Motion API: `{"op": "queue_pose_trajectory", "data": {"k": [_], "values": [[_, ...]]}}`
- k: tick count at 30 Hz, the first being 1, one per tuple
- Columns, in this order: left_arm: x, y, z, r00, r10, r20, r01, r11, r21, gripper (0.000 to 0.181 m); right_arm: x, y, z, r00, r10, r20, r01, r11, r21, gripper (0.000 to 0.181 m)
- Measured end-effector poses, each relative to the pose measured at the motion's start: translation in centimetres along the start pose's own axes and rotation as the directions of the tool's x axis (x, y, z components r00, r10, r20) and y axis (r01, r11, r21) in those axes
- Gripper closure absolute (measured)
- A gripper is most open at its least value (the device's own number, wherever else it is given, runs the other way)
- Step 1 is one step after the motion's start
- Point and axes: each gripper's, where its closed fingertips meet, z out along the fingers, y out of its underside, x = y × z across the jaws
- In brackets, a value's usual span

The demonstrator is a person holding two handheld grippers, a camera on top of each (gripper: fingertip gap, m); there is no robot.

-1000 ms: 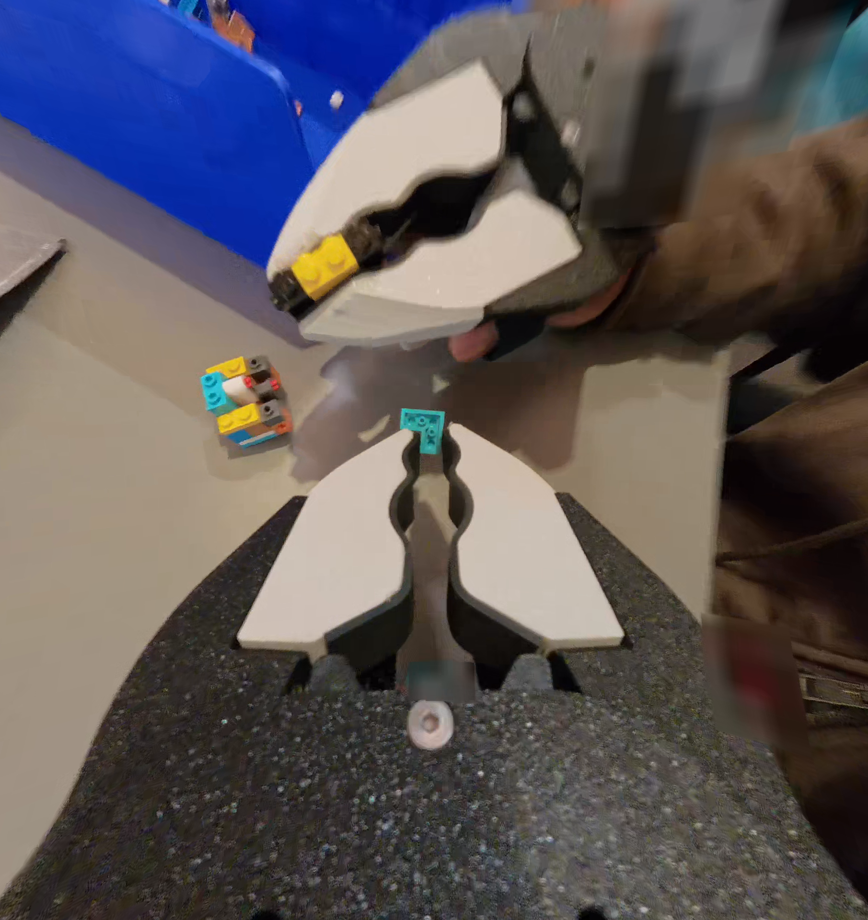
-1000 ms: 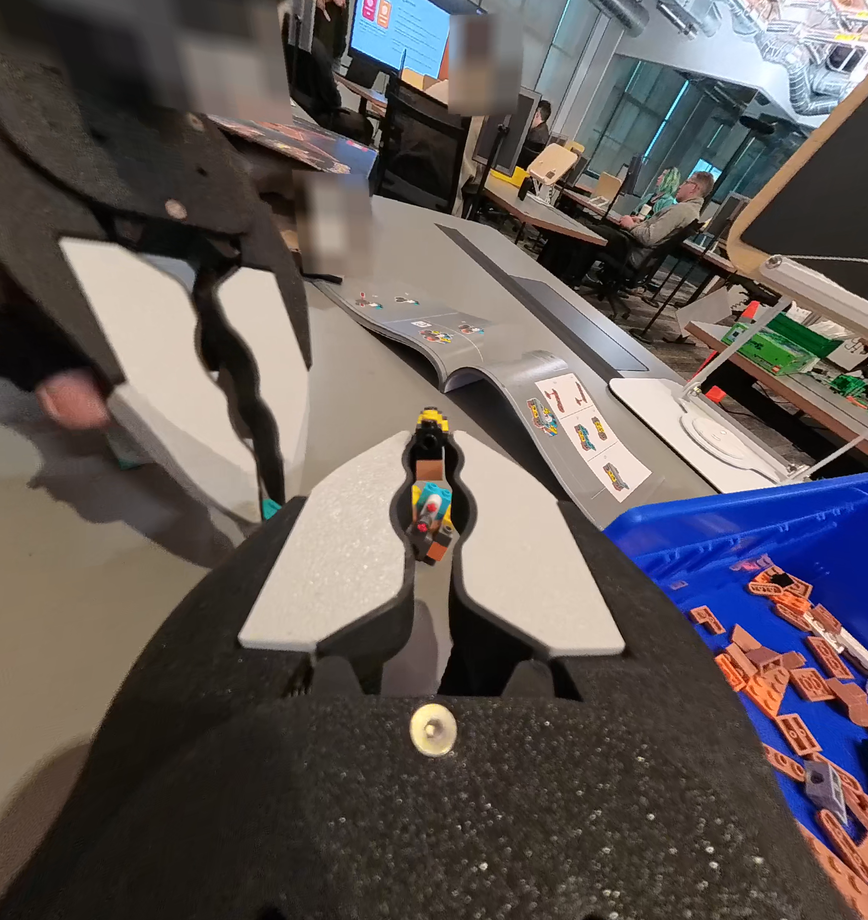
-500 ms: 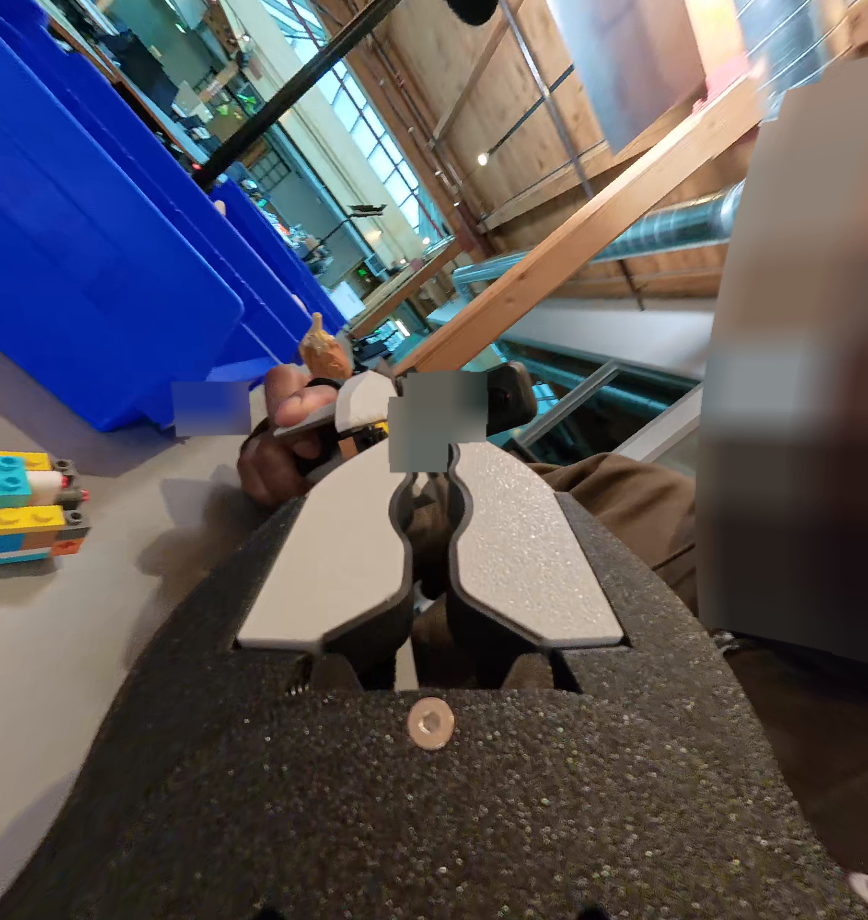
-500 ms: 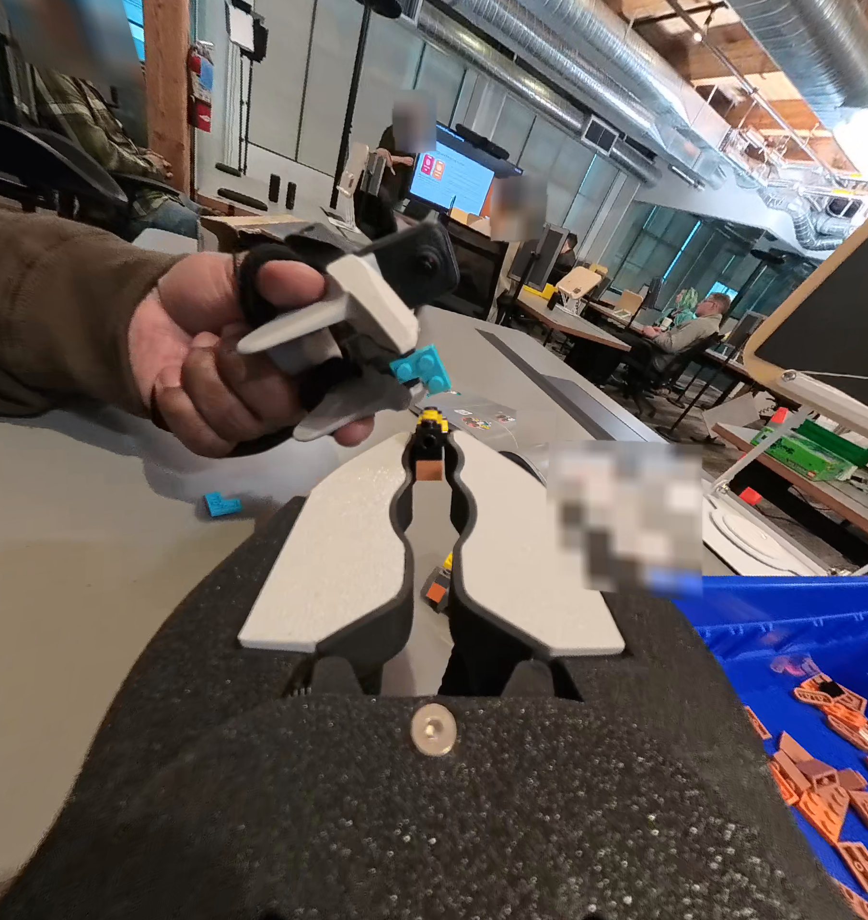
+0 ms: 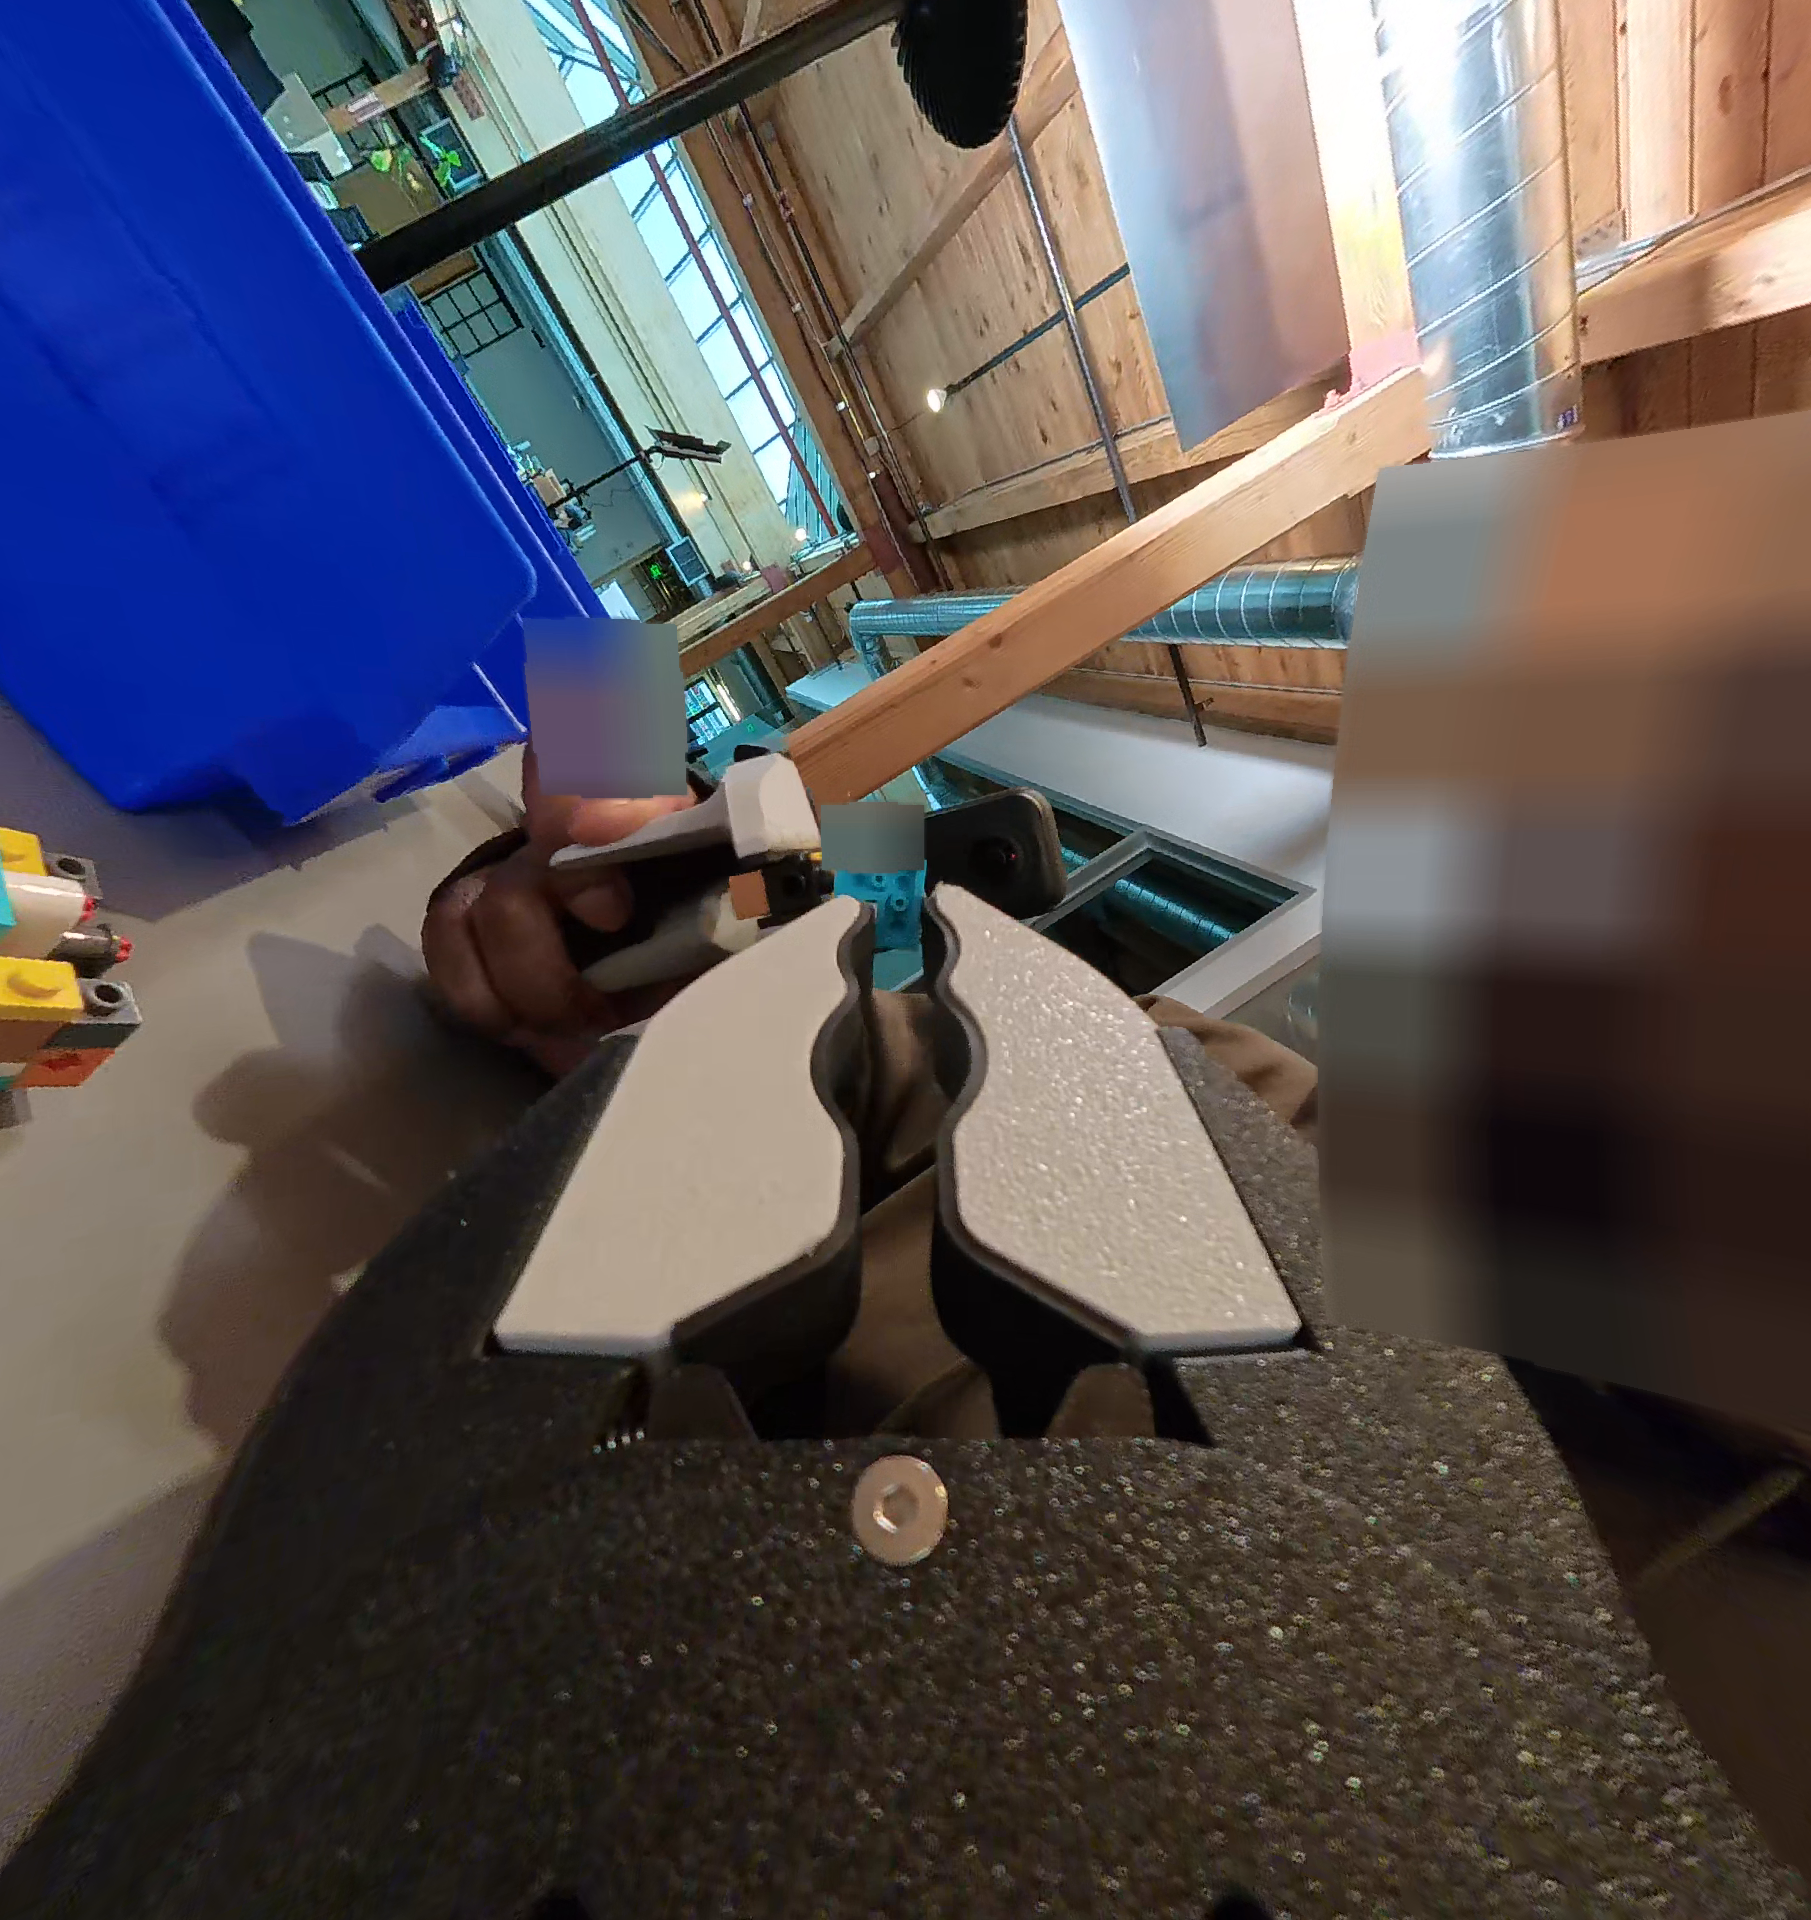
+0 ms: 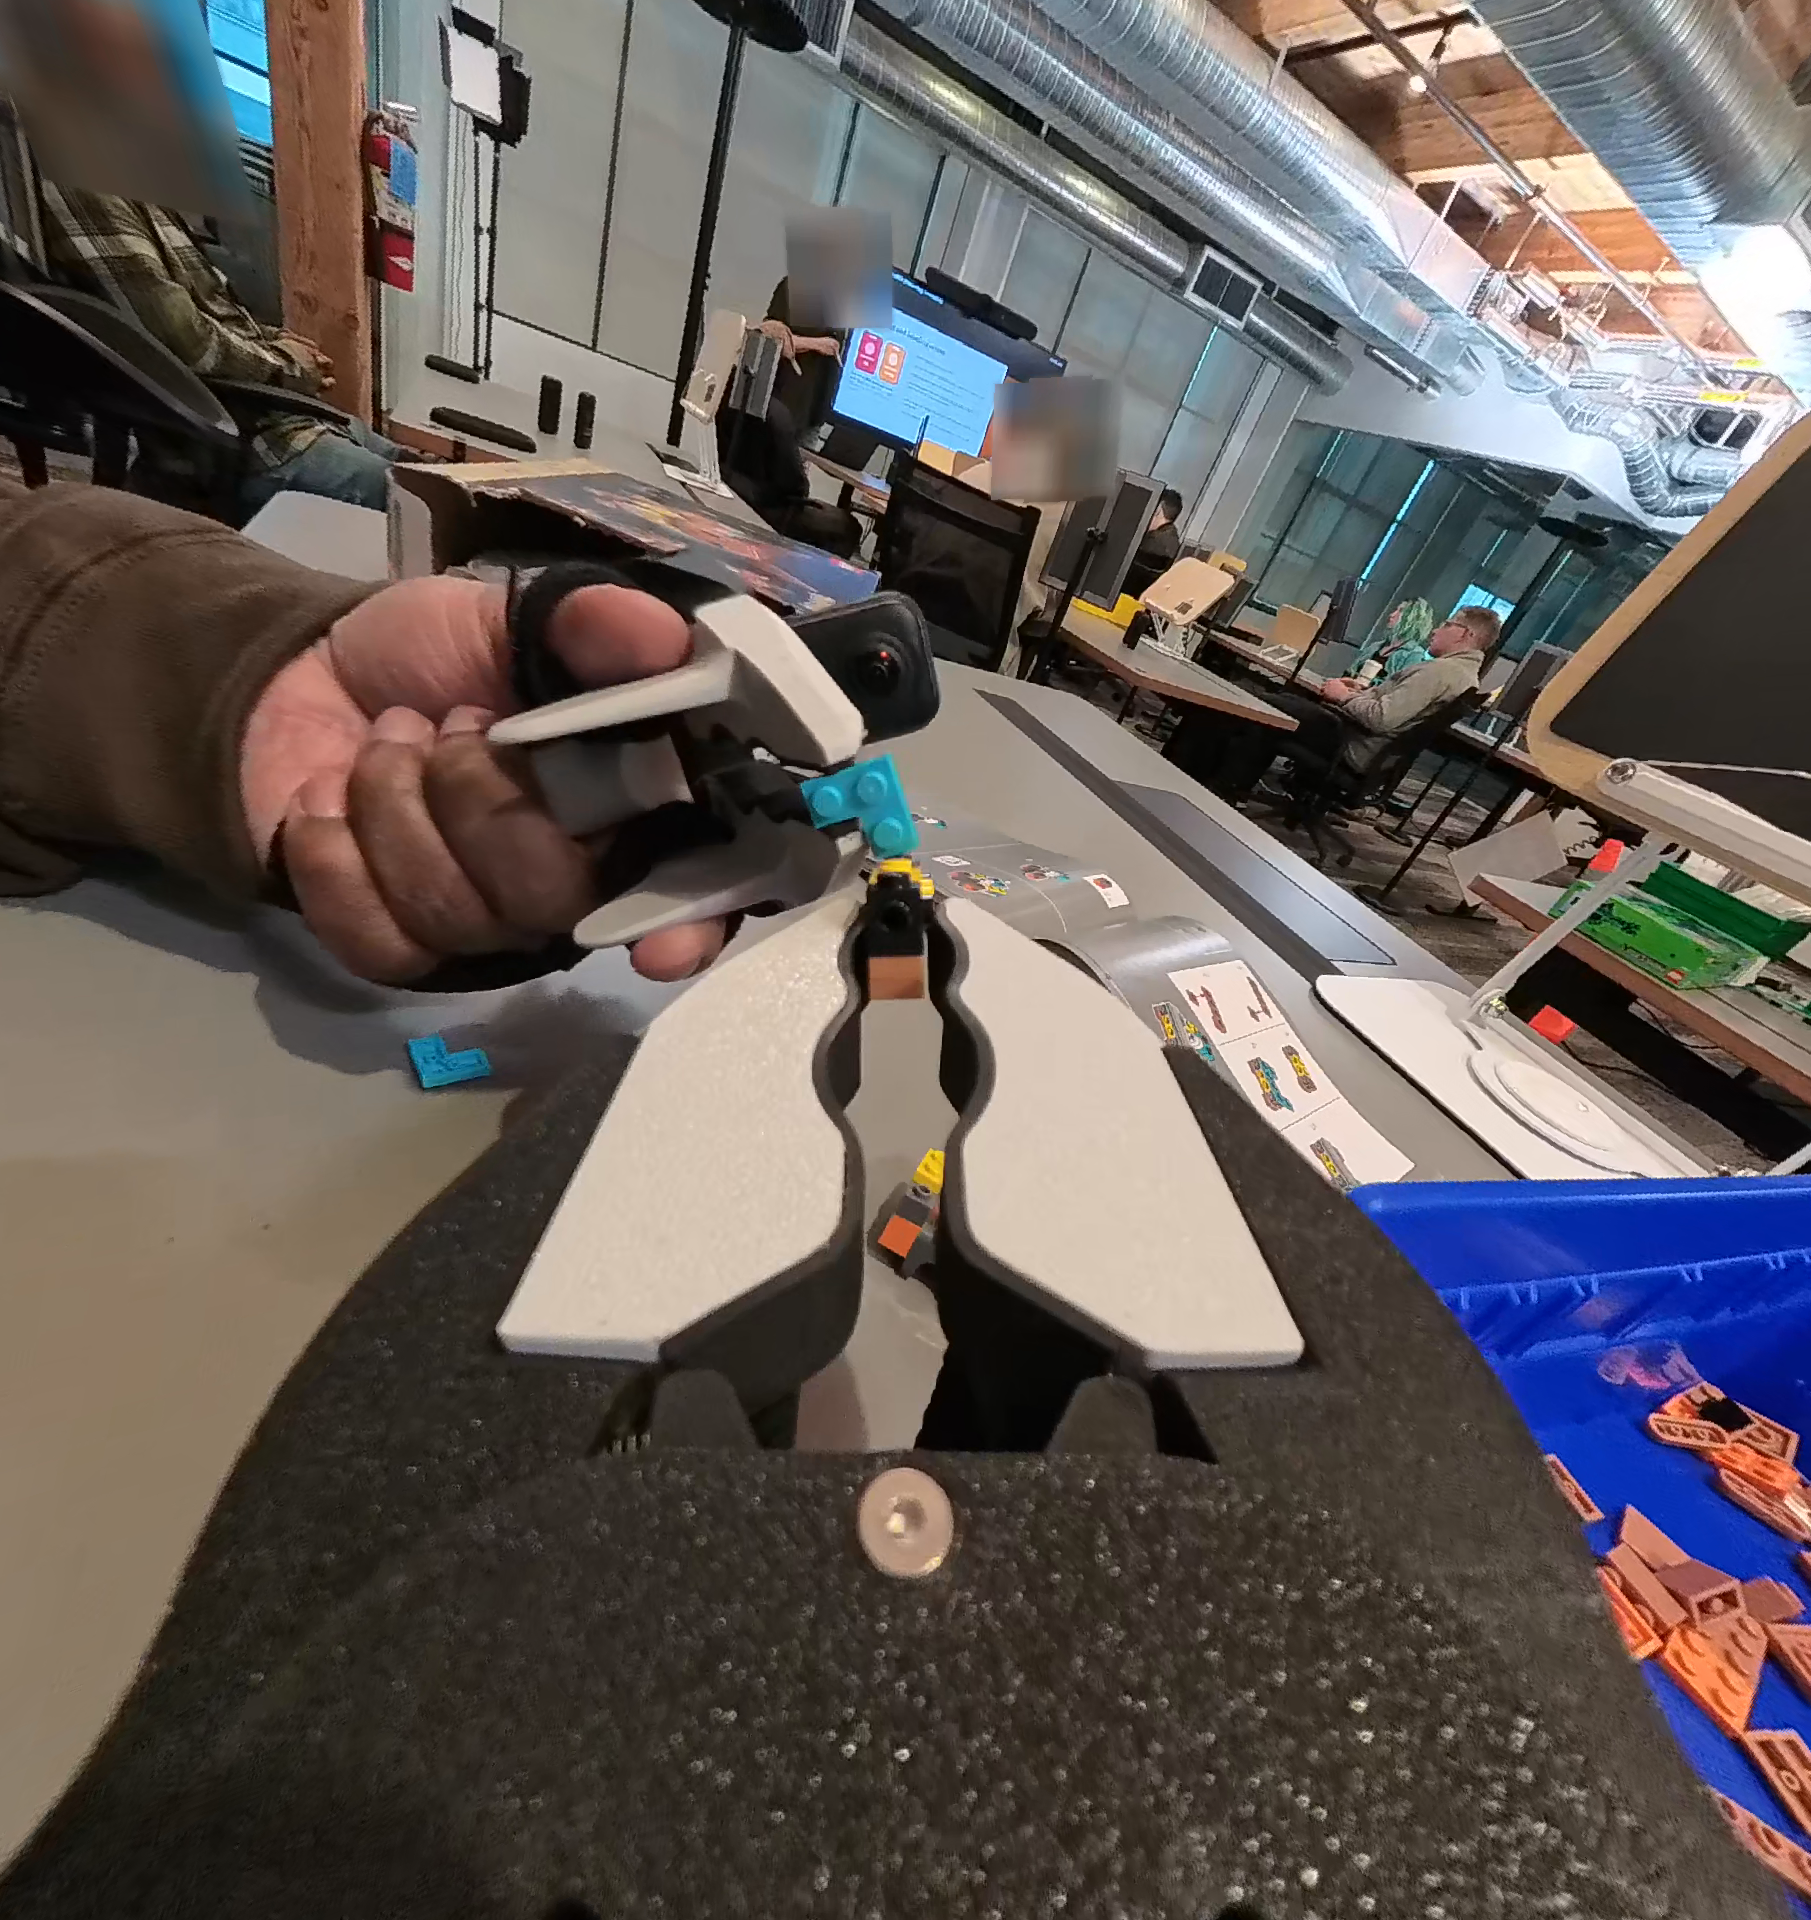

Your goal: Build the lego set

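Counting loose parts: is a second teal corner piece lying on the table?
Yes, a teal corner piece lies on the grey table below the left gripper.

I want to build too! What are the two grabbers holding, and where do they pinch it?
The left gripper pinches a teal L-shaped plate by one end. The right gripper pinches a small black, yellow and brown brick stack by its sides.

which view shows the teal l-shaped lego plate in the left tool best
The right wrist view: the teal L-shaped Lego plate shows whole, studs visible, pinched at the left tool tips. The left wrist view shows only part of it, partly under a blur patch.
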Motion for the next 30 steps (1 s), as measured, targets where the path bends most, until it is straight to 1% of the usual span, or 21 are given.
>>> {"op": "queue_pose_trajectory", "data": {"k": [11, 15, 26, 28, 30], "values": [[-0.9, -0.5, -0.3, 0.999, -0.045, 0.029, 0.044, 0.998, 0.034, 0.173, 0.4, 0.7, 0.2, 1.000, 0.027, -0.015, -0.027, 0.999, -0.034, 0.172], [-1.2, -0.9, -0.5, 0.997, -0.066, 0.042, 0.063, 0.996, 0.064, 0.173, 0.5, 0.8, 0.2, 0.999, 0.034, -0.021, -0.035, 0.999, -0.039, 0.172], [-1.9, -1.0, -0.7, 0.994, -0.087, 0.063, 0.082, 0.994, 0.075, 0.173, 0.6, 0.7, 0.2, 0.999, 0.049, -0.020, -0.049, 0.998, -0.033, 0.172], [-2.2, -1.1, -0.9, 0.993, -0.071, 0.090, 0.065, 0.995, 0.073, 0.173, 0.7, 0.8, 0.2, 0.999, 0.049, -0.023, -0.050, 0.998, -0.038, 0.172], [-3.0, -1.1, -1.4, 0.983, -0.002, 0.181, -0.007, 0.999, 0.049, 0.173, 0.8, 0.8, 0.2, 0.998, 0.048, -0.028, -0.049, 0.998, -0.042, 0.172]]}}
